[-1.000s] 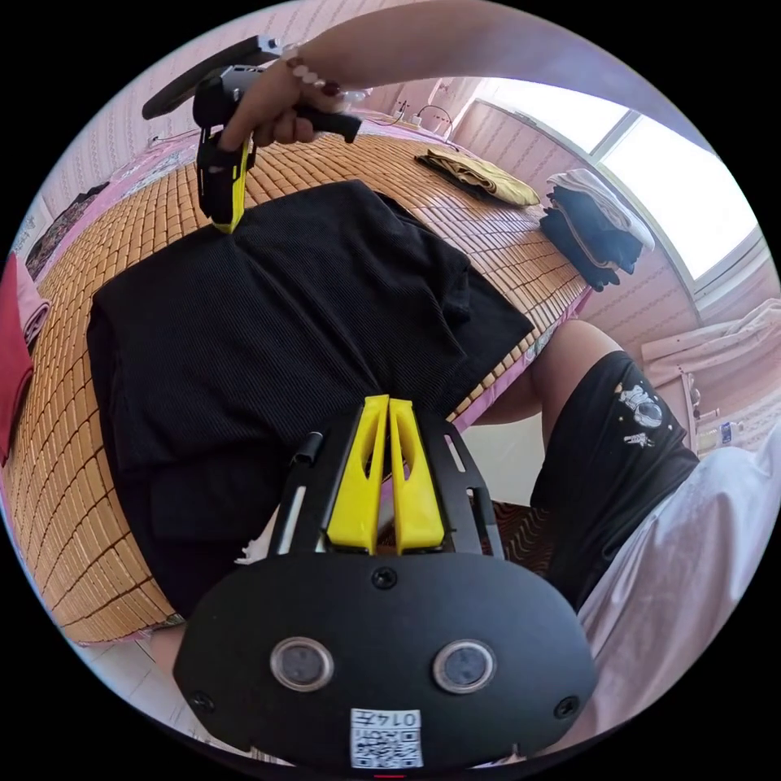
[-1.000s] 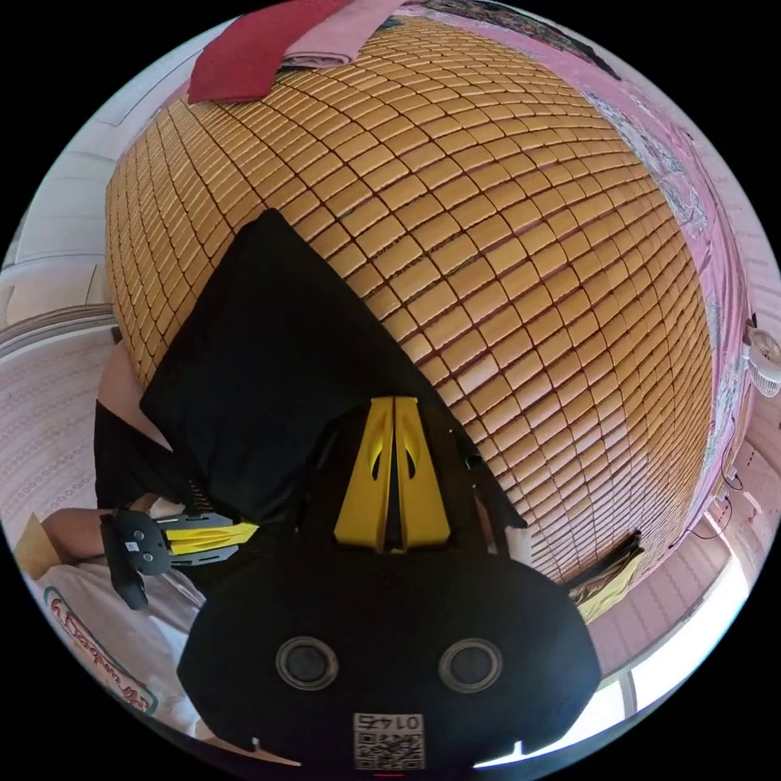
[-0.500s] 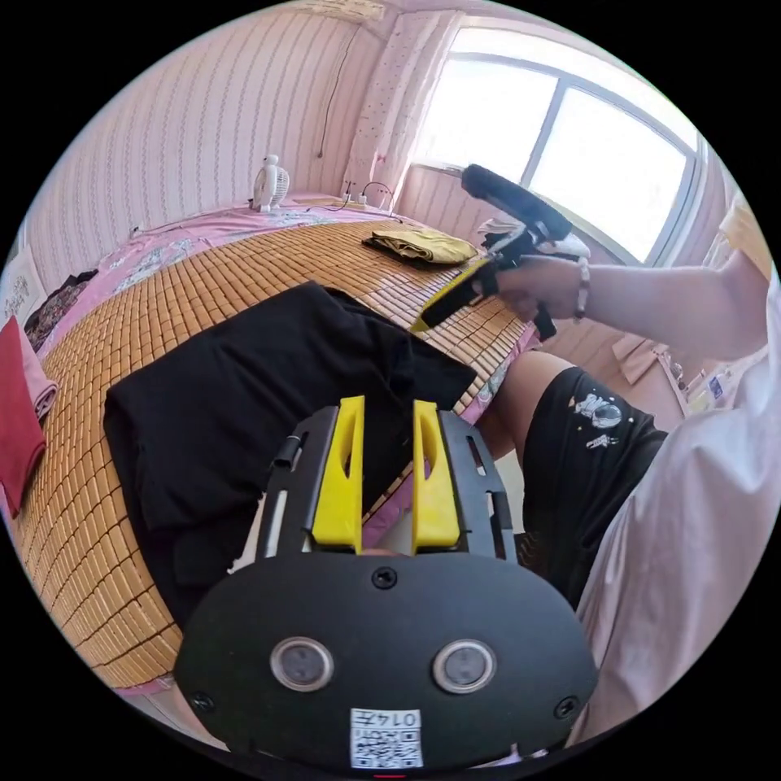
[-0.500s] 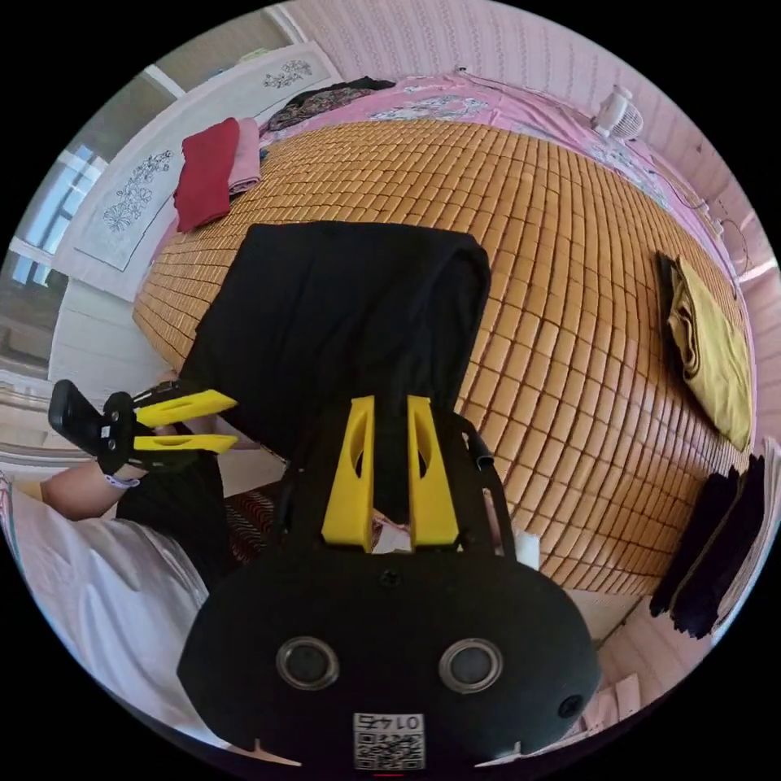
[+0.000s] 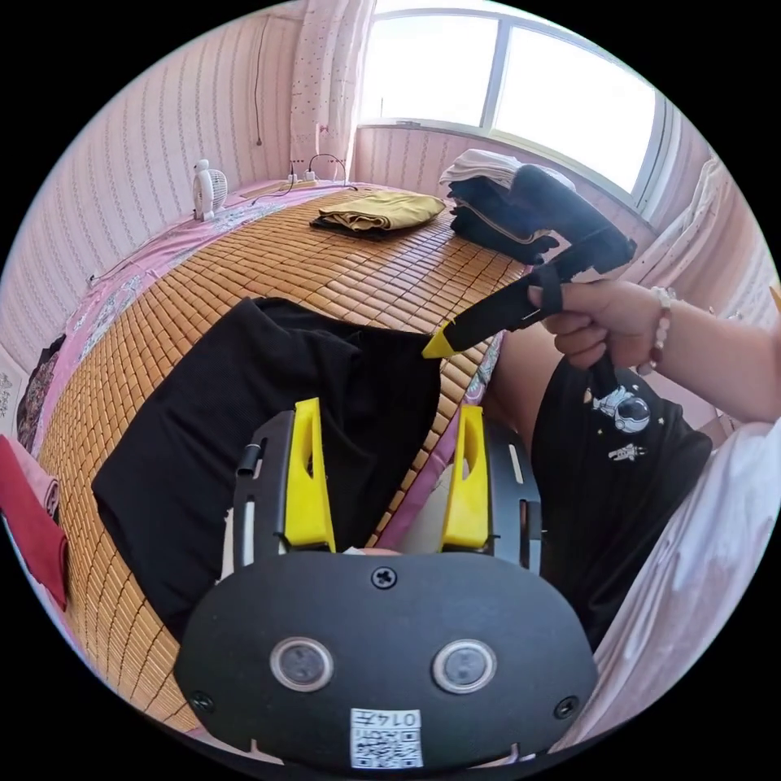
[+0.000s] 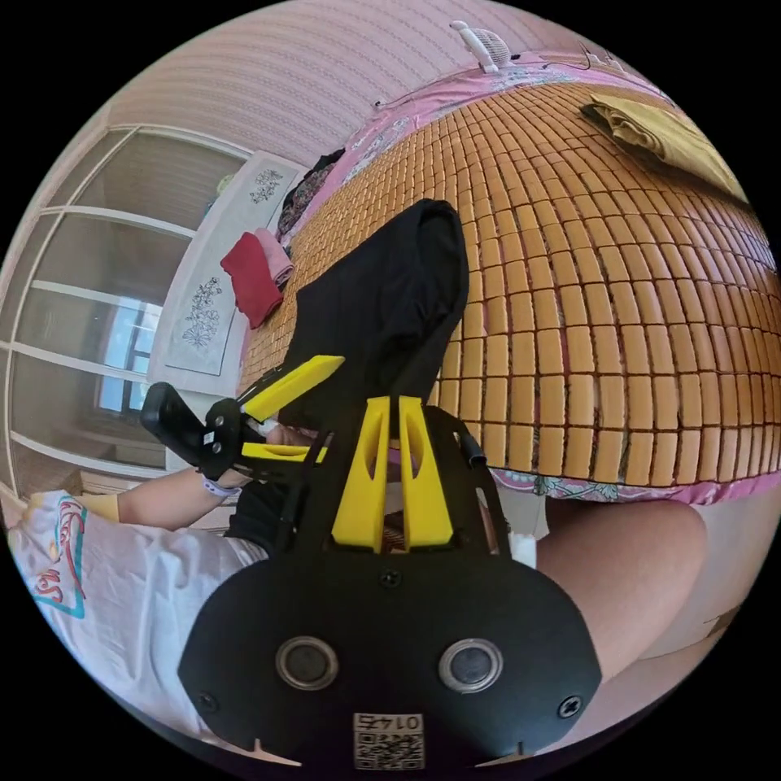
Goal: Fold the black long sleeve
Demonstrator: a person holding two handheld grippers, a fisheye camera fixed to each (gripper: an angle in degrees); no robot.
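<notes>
The black long sleeve (image 5: 244, 423) lies part-folded on the bed's bamboo mat (image 5: 358, 268) near its edge, so with the left claw (image 5: 386, 480) spread wide and empty and the right claw (image 6: 389, 476) pinched closed on nothing, I'd take hold at the near hem corners and carry them over evenly.

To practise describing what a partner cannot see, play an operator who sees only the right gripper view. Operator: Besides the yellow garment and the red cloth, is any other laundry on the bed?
Observer: Yes. A pile of folded dark and white clothes sits at the edge of the mat, beside the yellow garment.
Operator: What lies behind that pile?
Observer: A wide, bright window.
Operator: How do my tongs look from outside?
Observer: The right tongs point their yellow tip at a corner of the black shirt, near the bed's edge.
</notes>
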